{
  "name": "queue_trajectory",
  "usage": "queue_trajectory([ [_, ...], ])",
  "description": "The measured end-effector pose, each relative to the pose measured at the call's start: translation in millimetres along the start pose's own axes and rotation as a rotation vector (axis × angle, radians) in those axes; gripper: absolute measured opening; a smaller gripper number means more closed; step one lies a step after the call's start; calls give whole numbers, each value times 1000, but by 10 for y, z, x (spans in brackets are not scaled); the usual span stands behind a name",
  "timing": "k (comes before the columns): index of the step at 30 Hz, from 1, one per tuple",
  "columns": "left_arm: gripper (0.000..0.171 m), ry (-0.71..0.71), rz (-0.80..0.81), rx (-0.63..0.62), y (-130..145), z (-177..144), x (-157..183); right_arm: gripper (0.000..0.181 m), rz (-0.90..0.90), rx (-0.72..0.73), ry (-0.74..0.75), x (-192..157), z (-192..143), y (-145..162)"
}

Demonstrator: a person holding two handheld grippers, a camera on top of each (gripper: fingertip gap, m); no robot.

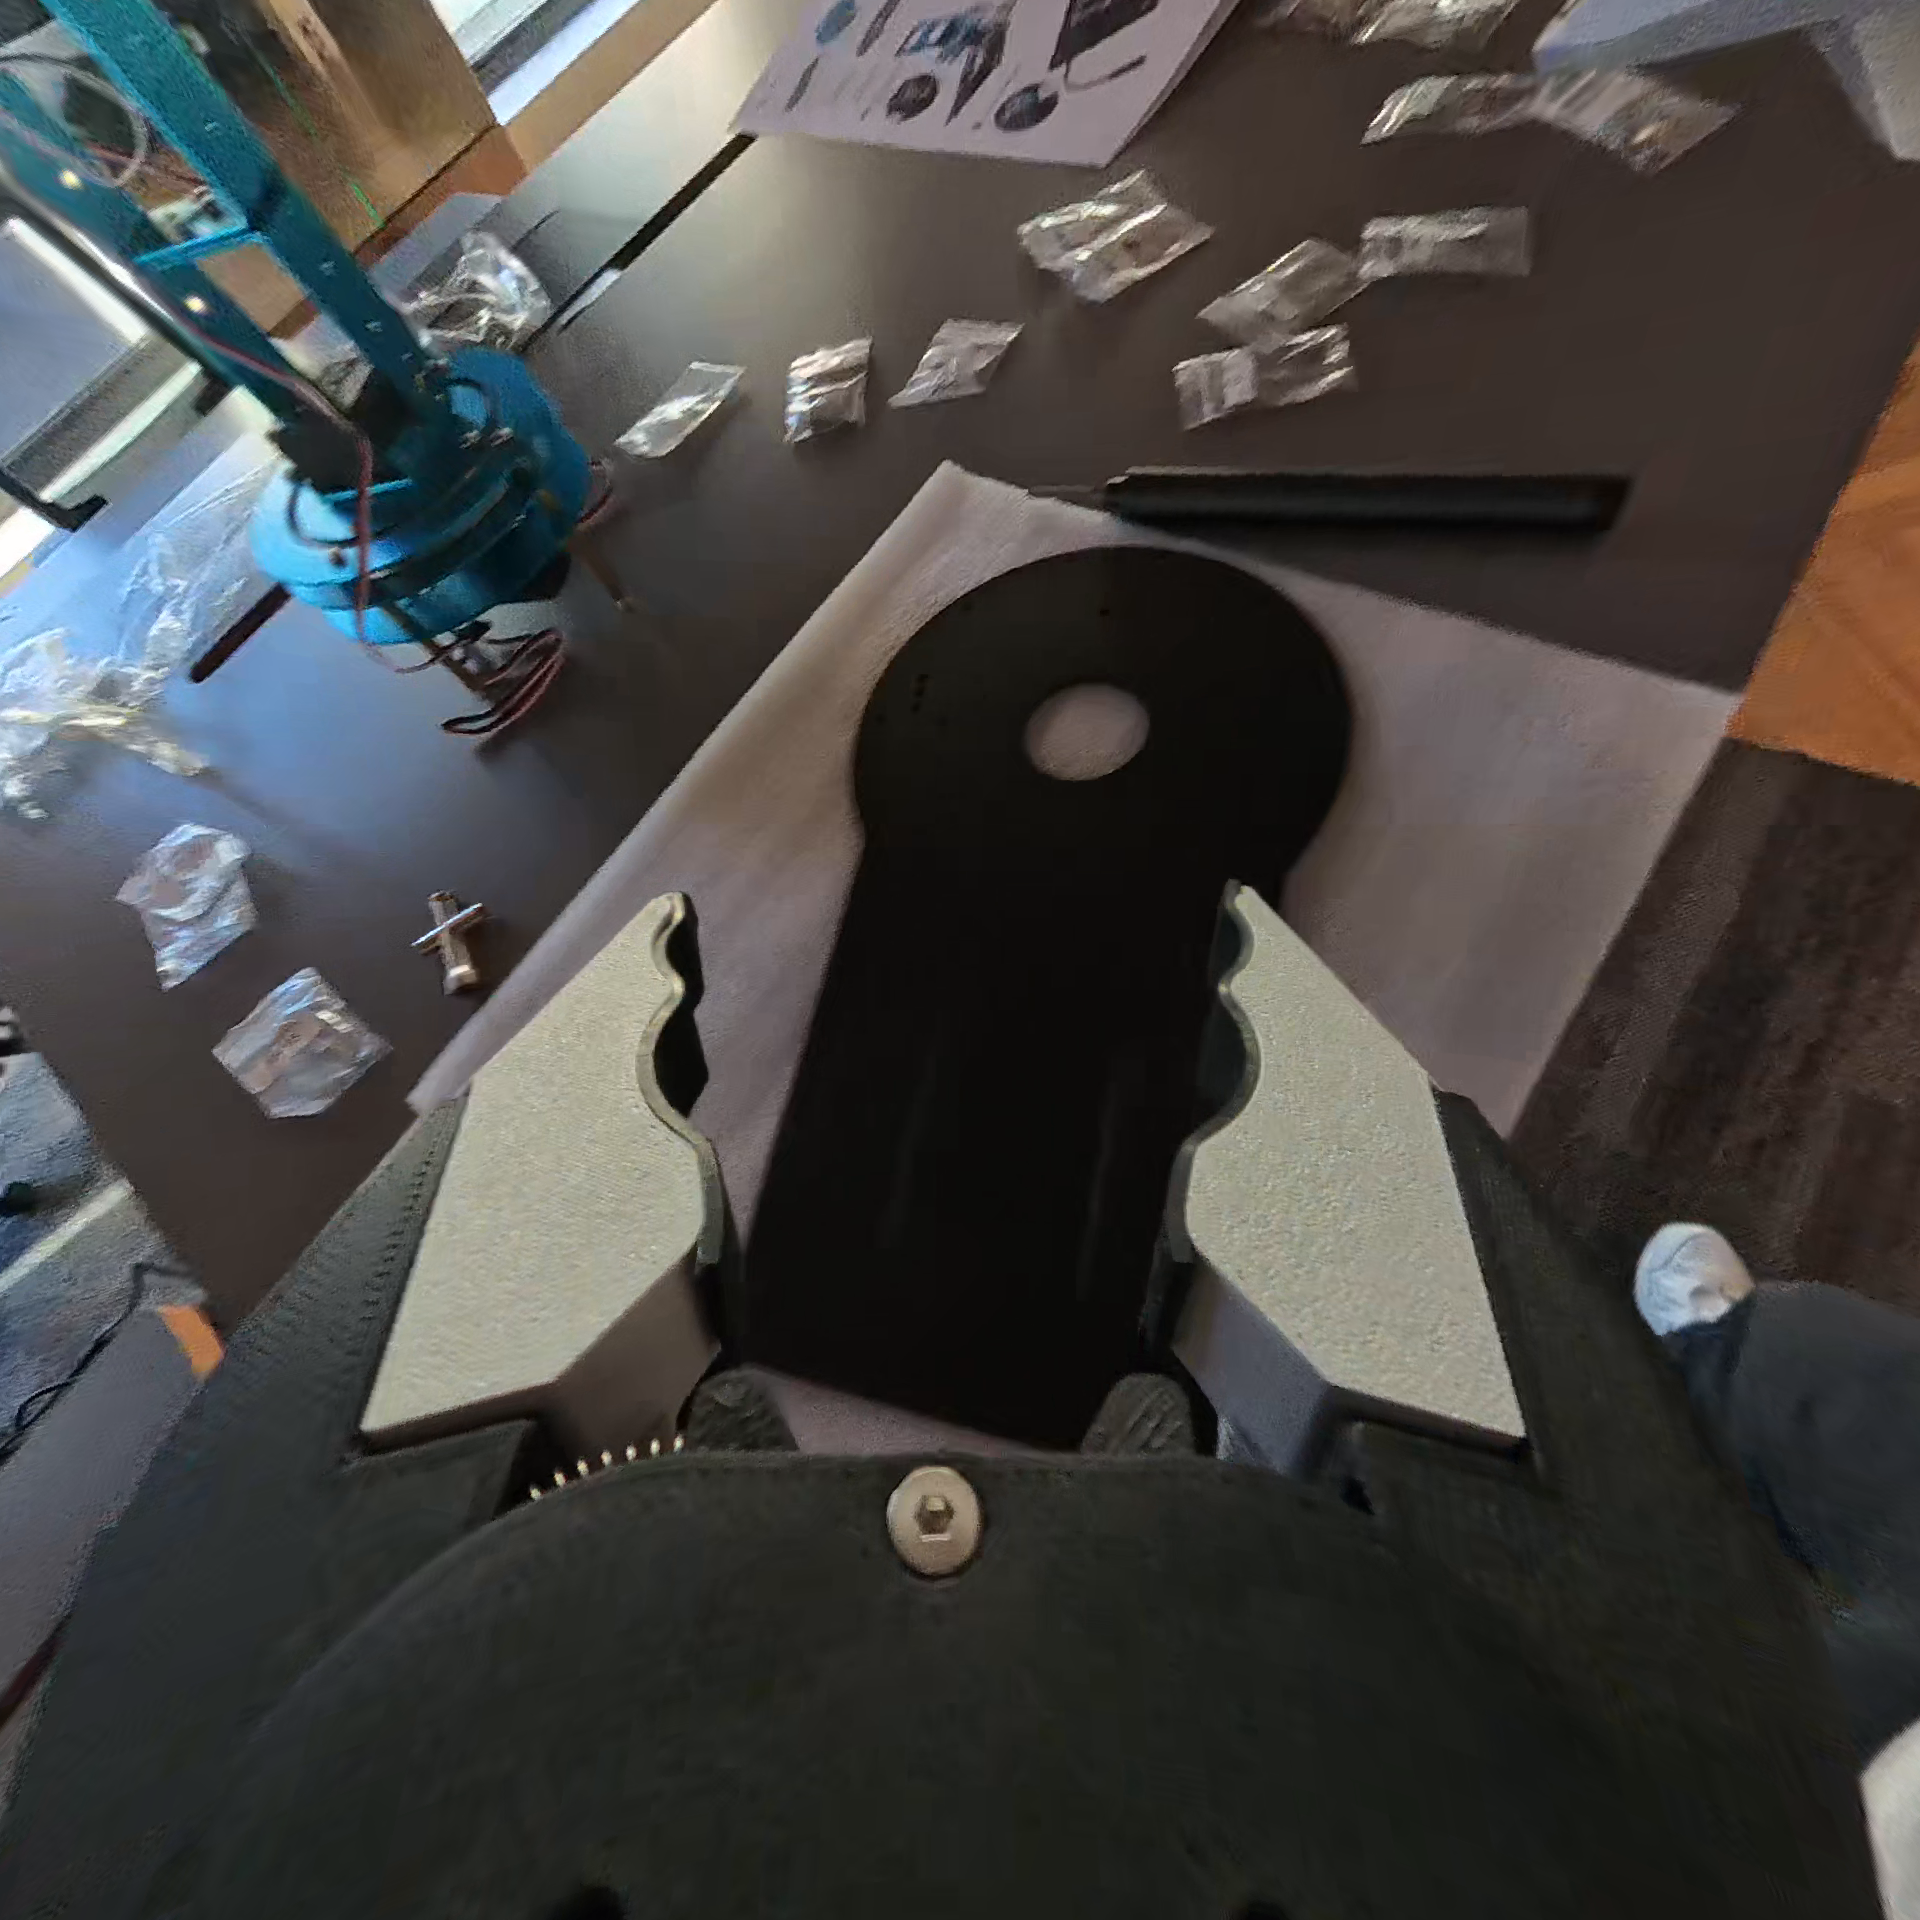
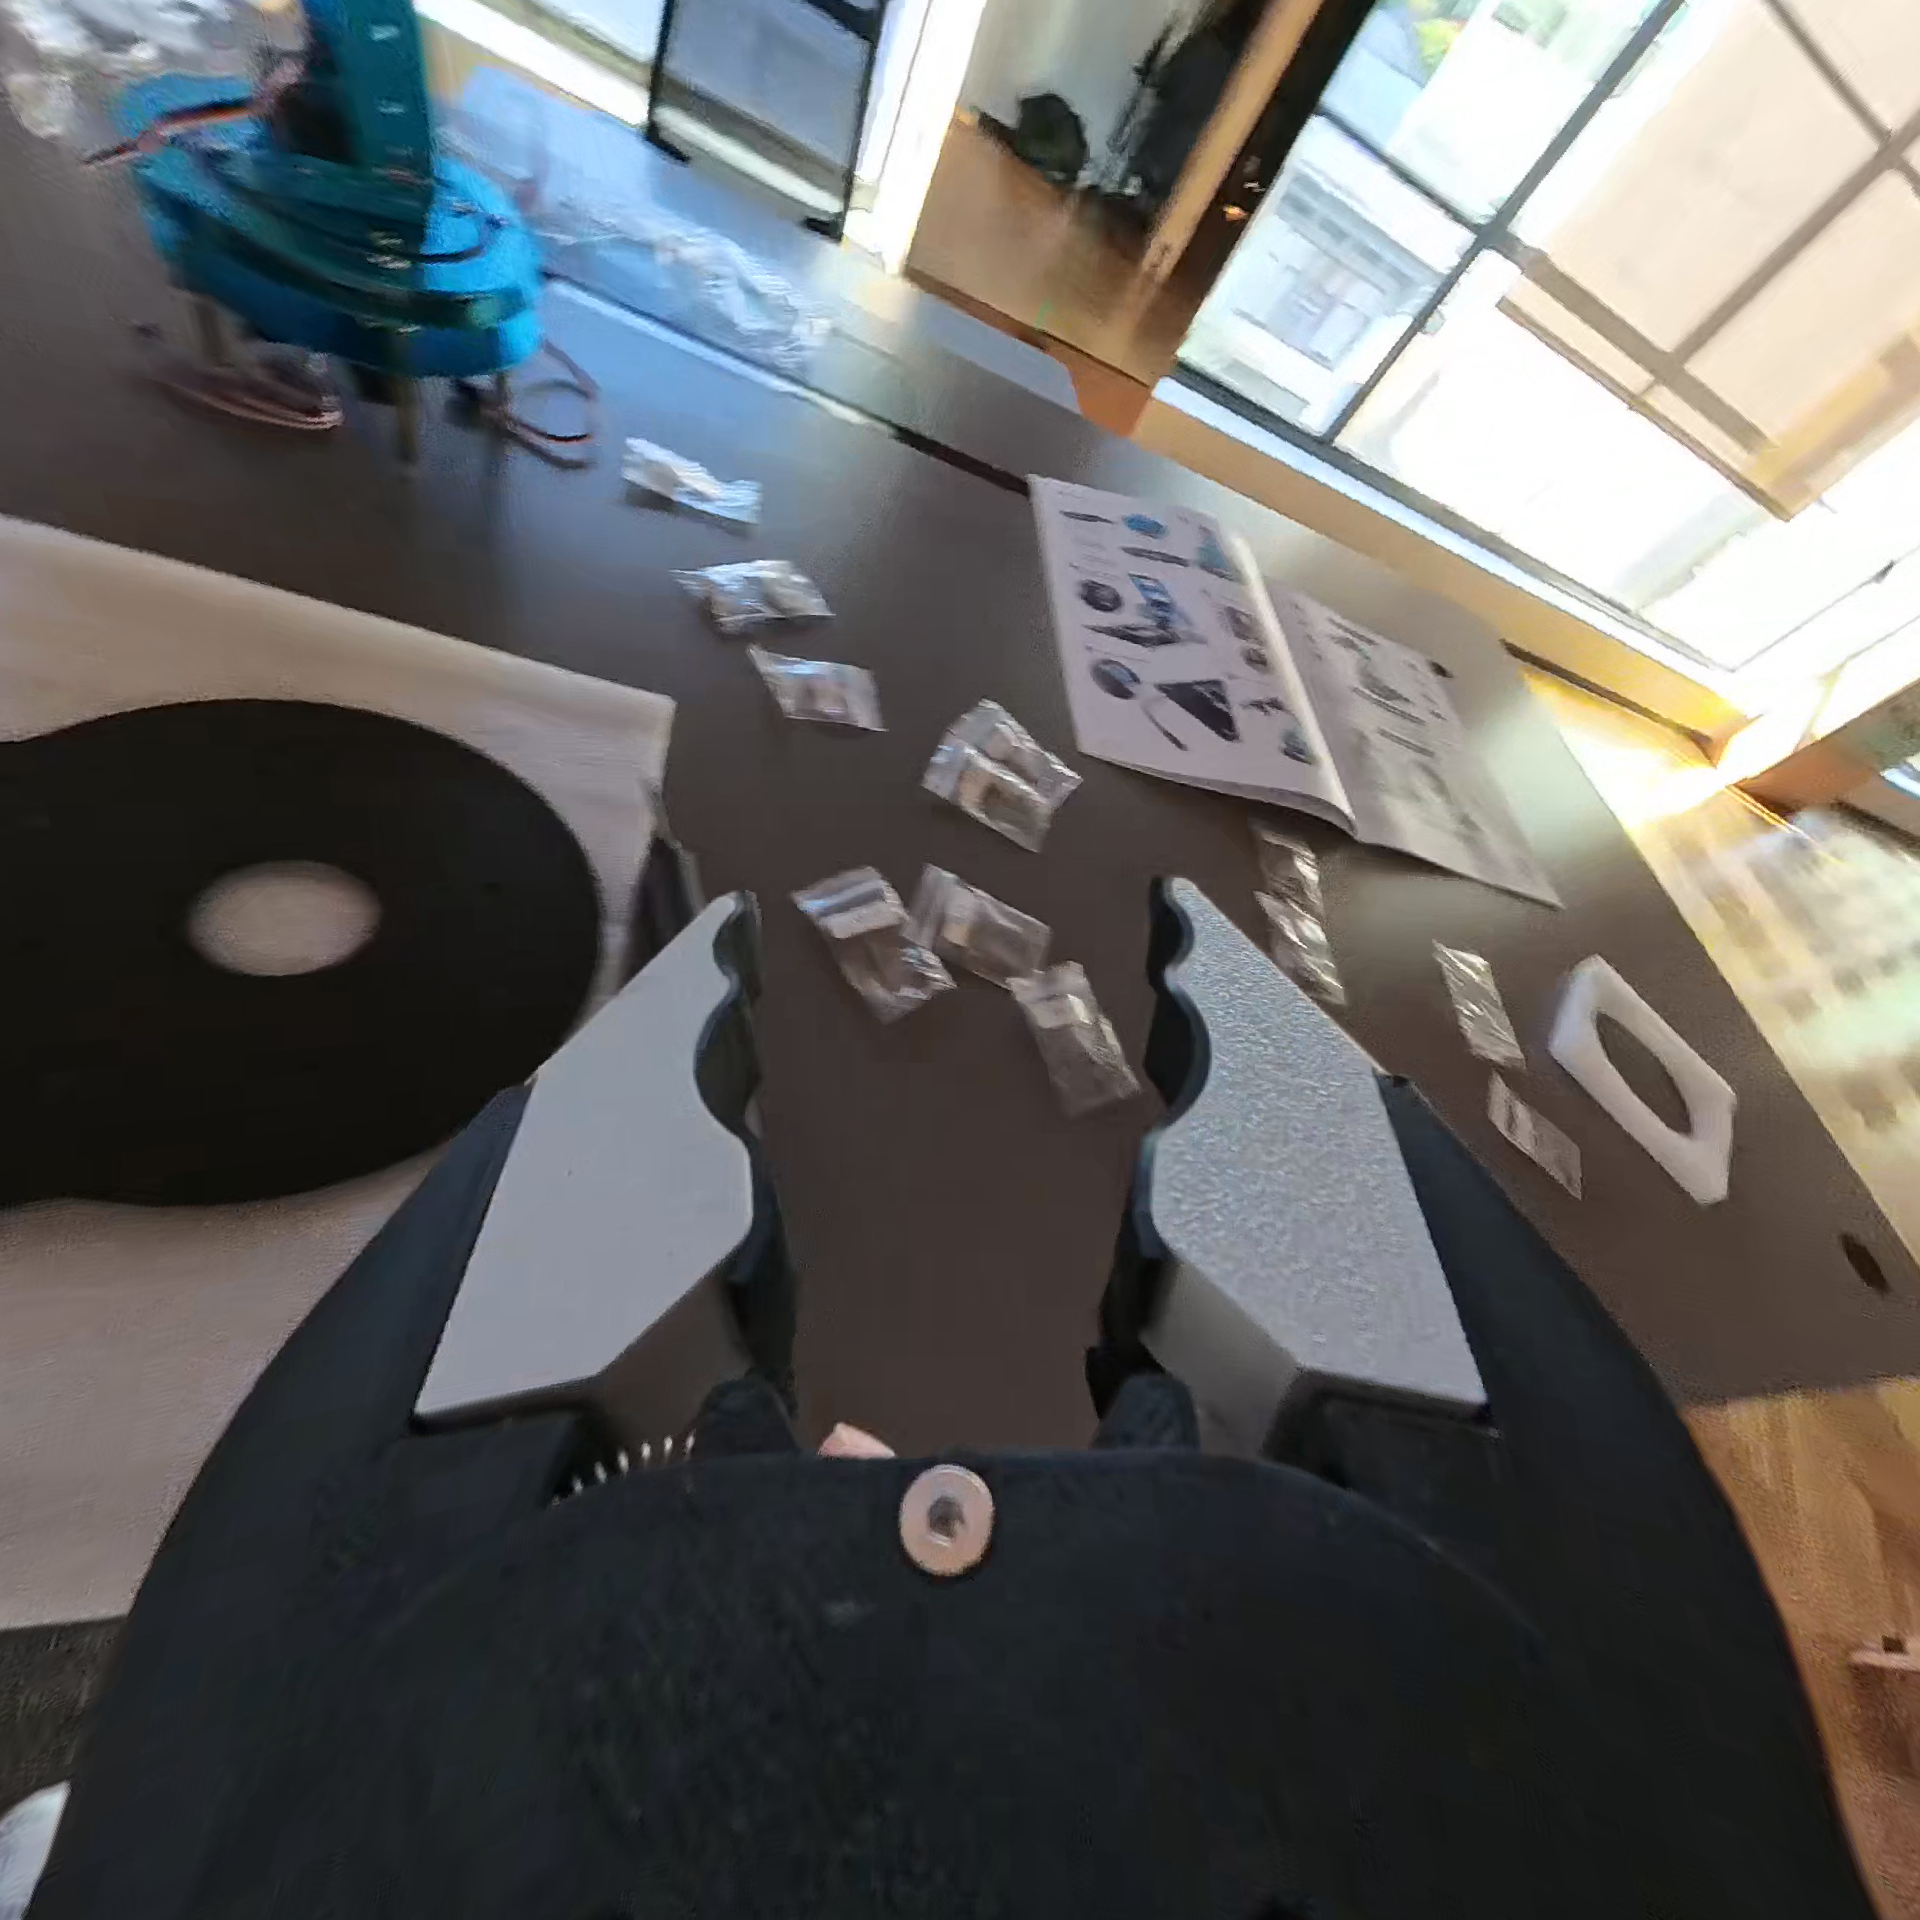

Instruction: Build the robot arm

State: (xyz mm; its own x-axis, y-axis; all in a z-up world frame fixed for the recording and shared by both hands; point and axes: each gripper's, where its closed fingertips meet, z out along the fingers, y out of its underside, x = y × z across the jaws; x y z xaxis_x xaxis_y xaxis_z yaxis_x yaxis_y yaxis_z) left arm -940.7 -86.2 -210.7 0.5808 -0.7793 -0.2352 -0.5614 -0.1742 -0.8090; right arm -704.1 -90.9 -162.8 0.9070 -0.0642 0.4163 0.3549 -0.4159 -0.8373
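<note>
A flat black plate with a round head and a round hole lies on a white foam sheet. My left gripper is open and straddles the plate's narrow part; its right finger is at the plate's edge, and a gap shows beside the left finger. The plate's round head also shows in the right wrist view. My right gripper is open and empty above the dark table, to the right of the foam sheet. Small clear plastic bags of parts lie just beyond its fingertips.
A blue robot arm kit with loose wires stands at the far left. A long black tool lies past the foam. An open booklet, a white foam frame, a metal cross wrench and scattered bags lie around. A person's shoe shows beyond the table edge. My right tips are about 35 cm from the metal cross wrench, my left tips only 20 cm.
</note>
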Motion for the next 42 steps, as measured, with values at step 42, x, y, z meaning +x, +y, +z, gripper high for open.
queue_trajectory([
  [42,95,-243,165,-98,-2917,3511,2241,86,119,-38,-73,4188,1486,1928],
])
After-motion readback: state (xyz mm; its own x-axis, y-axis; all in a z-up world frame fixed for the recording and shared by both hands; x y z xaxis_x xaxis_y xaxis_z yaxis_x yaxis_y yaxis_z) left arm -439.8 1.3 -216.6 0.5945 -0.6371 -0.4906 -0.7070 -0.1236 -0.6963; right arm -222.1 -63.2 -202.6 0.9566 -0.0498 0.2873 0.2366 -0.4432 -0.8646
